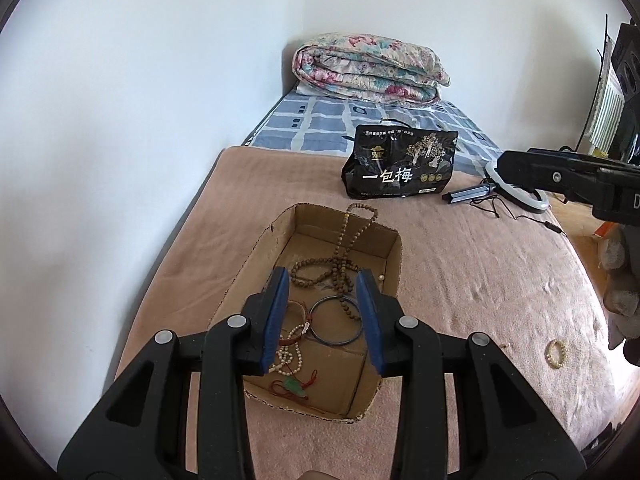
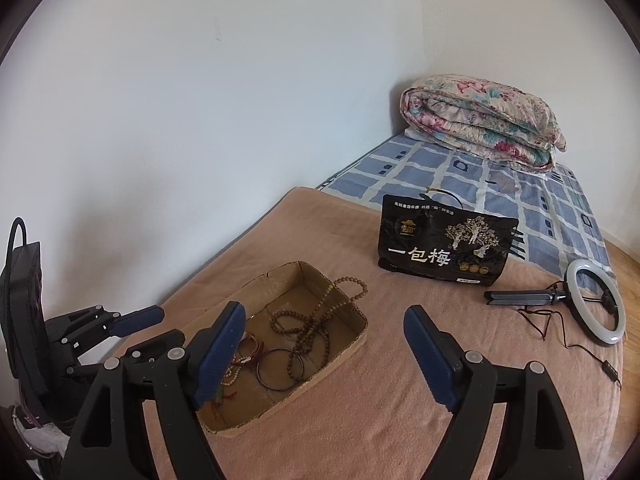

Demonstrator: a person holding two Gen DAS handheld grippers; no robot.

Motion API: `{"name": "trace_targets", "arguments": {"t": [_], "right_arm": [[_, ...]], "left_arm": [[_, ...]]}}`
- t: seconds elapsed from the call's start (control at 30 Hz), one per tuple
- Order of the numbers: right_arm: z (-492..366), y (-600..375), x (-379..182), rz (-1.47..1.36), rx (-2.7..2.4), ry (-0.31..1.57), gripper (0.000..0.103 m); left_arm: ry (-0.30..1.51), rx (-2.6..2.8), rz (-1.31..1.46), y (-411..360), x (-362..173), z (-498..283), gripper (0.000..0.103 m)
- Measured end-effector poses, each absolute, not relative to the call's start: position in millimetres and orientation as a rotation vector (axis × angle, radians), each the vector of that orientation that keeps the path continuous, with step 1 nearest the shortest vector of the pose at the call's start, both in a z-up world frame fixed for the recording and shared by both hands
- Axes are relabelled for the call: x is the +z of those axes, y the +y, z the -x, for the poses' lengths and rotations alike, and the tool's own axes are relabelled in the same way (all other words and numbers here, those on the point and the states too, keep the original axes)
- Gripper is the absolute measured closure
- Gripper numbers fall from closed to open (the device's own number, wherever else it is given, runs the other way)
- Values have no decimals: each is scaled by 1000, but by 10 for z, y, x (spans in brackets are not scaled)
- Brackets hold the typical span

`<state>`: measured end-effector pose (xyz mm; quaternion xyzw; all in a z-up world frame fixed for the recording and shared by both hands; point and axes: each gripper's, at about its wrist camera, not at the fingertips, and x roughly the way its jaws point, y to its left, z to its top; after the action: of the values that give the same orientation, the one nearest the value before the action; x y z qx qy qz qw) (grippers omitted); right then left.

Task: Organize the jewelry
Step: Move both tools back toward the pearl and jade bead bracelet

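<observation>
Here both tongs [image 1: 326,312] [image 2: 324,344] gape empty above the box [image 1: 256,248], snack bag [image 1: 400,164] beyond.

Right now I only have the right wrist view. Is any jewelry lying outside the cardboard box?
Observer: Yes. The left wrist view shows a small pale bead bracelet on the pink blanket, right of the cardboard box and apart from it.
Operator: My own finger hides the box's near corner. What's there?
Observer: A green pendant on a red cord, lying on the box floor.
Operator: Is the left hand-held gripper carrying anything?
Observer: No. The left hand-held gripper is open, with nothing between its pads.
</observation>
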<state>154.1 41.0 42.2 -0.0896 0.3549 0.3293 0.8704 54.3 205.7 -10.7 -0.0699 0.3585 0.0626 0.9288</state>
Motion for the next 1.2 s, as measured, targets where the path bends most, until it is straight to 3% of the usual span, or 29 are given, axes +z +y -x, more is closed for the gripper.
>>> {"name": "trace_targets", "arguments": {"t": [0.1,0.23,0.37,0.83,1.2], "right_arm": [[-1391,211,484,198,659,706,8],[-1231,-110,518,182,621,687,3],[-1100,-465,508,147,587,696,0],[-593,-1984,340,-21,280,648,0],[-551,-2490,-306,70,177,802,0]], "left_arm": [[718,115,127,1928,-39,-492,68],[707,91,96,1726,-3,-446,67],[694,60,88,1525,4,-430,49],[764,-135,72,678,-269,-581,47],[866,-256,47,54,-713,-705,47]]}}
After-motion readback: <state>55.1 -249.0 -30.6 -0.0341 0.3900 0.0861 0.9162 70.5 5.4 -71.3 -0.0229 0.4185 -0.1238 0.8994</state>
